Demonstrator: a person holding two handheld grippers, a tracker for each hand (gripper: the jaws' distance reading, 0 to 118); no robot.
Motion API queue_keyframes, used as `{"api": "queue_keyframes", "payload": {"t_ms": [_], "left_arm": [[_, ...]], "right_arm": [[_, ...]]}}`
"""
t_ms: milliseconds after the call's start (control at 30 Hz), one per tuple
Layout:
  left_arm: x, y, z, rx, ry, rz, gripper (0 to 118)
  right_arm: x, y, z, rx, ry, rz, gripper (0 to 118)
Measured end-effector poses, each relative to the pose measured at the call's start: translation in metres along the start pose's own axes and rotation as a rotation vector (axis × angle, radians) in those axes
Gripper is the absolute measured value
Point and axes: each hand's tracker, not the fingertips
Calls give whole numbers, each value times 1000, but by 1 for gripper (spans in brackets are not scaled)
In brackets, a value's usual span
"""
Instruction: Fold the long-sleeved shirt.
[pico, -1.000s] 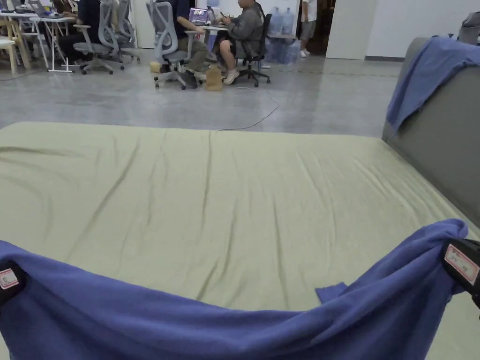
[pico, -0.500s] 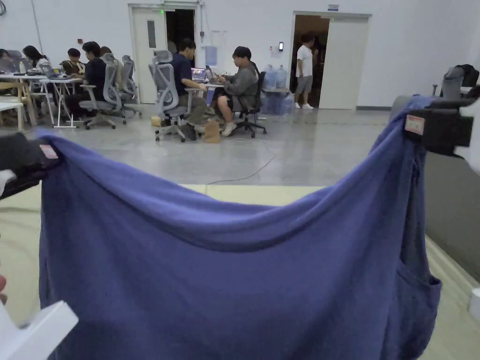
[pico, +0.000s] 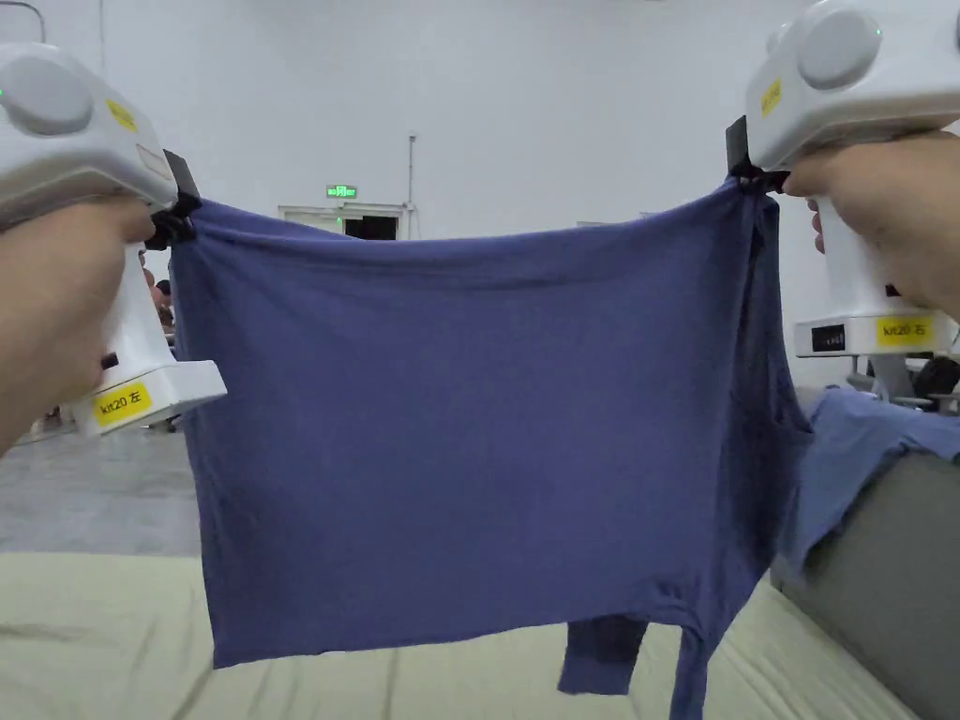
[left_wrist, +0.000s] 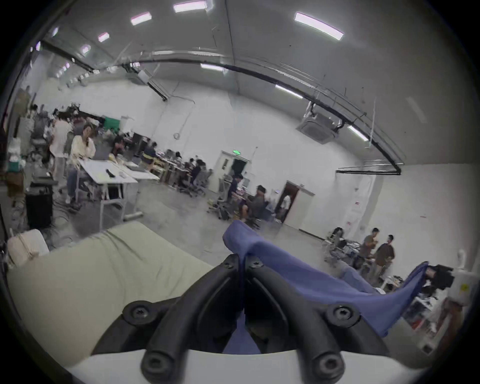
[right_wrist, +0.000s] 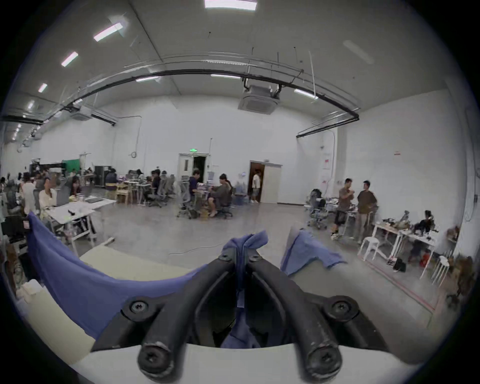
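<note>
A blue long-sleeved shirt (pico: 469, 422) hangs spread in the air in front of me, its top edge stretched between both grippers. My left gripper (pico: 173, 220) is shut on the upper left corner, and my right gripper (pico: 745, 173) is shut on the upper right corner. A sleeve (pico: 600, 656) dangles below the lower hem, above the pale green bed sheet (pico: 94, 637). In the left gripper view the jaws (left_wrist: 242, 262) pinch blue cloth (left_wrist: 311, 283). The right gripper (right_wrist: 241, 256) likewise clamps a bunch of the shirt (right_wrist: 78, 280).
A grey padded headboard (pico: 891, 581) rises at the right with another blue garment (pico: 862, 441) draped over it. Beyond the bed lies a grey concrete floor (pico: 84, 497) with desks, office chairs and several seated and standing people (right_wrist: 220, 192).
Both grippers have lifted the shirt from low over the bed to head height, so it now hangs fully spread. The head camera has tilted upward.
</note>
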Motion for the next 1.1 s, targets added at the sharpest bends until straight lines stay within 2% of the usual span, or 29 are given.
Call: {"api": "queue_keyframes", "payload": {"t_ms": [200, 400, 533, 700, 767, 933, 1100], "left_arm": [[10, 27, -45, -18, -5, -62, 0], [2, -6, -87, 13, -11, -137, 0], [-22, -79, -133, -92, 16, -215, 0], [-71, -224, -185, -359, 38, -209, 0], [-91, -286, -201, -446, 61, -269, 0], [-137, -397, -197, -651, 93, -251, 0], [-174, -454, -138, -773, 78, -285, 0]], "right_arm": [[-11, 21, -41, 5, -54, 50, 1], [-22, -30, -93, -74, -65, 89, 0], [-32, -125, -145, -230, -34, 81, 0], [-56, -297, -200, -488, -24, 73, 0], [-68, -366, -212, -593, -10, 88, 0], [-86, -496, -207, -798, 30, 108, 1], [-73, -559, -155, -887, 39, 72, 0]]}}
